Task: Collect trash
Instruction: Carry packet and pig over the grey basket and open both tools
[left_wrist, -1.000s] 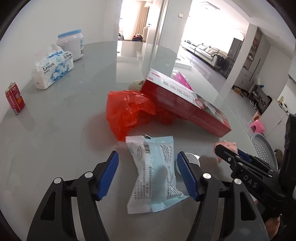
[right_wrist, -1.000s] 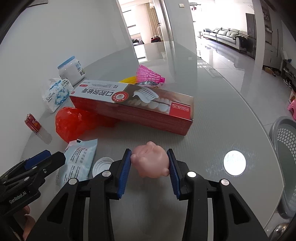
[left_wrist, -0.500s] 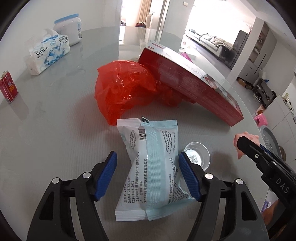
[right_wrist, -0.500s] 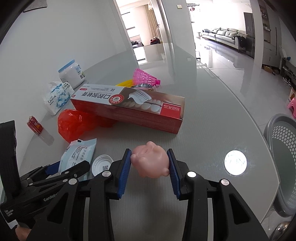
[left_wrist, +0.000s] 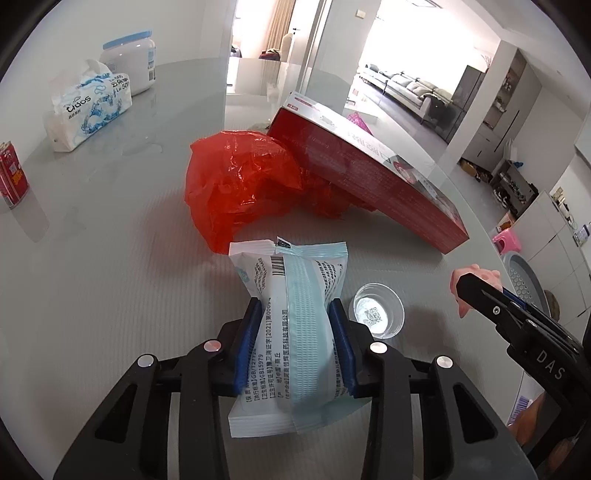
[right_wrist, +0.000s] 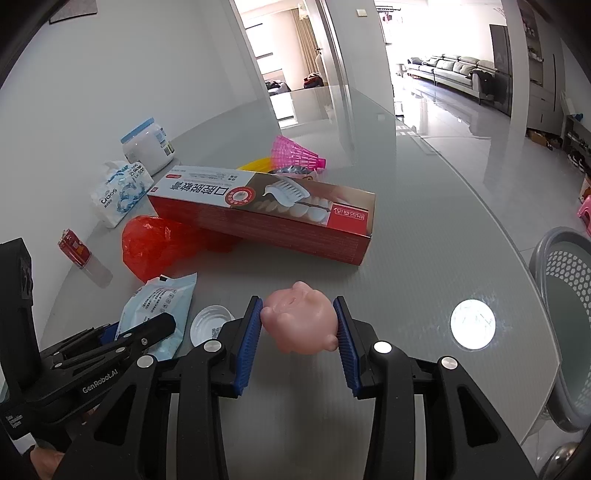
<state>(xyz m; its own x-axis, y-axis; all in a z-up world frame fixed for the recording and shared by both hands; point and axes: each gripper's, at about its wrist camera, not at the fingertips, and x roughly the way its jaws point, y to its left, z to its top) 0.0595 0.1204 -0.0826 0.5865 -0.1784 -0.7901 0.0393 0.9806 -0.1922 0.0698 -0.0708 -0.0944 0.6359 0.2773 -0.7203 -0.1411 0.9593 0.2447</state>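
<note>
**Left jaws close on the packet; right hand already loaded**

Left wrist view: your left gripper (left_wrist: 295, 343) has just been closing, and its blue pads (left_wrist: 248, 343) now pinch the white-and-blue sealed packet (left_wrist: 291, 325) at its waist, where half a second ago they stood clear on either side. The packet still lies on the glass table (left_wrist: 110, 240), just in front of the red plastic bag (left_wrist: 243, 192) and beside a clear plastic lid (left_wrist: 376, 315). The grasp looks complete; a lift can follow.

Right wrist view: your right gripper (right_wrist: 299, 332) is unchanged, part-closed on the pink pig toy (right_wrist: 301, 321). The grey perforated bin (right_wrist: 565, 314) stands past the table's right edge, the likely drop point for both. The red toothpaste box (right_wrist: 266, 214) remains uncollected.
</note>
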